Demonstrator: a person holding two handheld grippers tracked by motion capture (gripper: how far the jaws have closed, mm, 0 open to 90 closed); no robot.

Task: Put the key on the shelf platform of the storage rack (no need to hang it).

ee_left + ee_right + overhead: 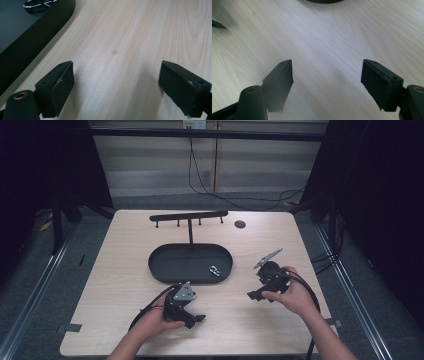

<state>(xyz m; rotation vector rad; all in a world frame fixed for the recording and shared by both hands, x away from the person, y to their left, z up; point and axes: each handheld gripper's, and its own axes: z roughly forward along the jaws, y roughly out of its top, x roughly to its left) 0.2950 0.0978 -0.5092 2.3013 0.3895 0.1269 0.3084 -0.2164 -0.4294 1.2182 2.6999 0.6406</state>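
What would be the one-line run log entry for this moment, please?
left gripper: open, holds nothing | right gripper: open, holds nothing | metal rings: in black tray | hook stand: bare

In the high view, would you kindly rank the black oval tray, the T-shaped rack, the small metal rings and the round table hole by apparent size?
Largest to smallest:
1. black oval tray
2. T-shaped rack
3. small metal rings and round table hole: these look alike, so unranked.

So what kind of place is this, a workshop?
More likely a lab recording station: a bare wooden table screened by black curtains, with cables trailing behind and a hand-held claw in each hand.
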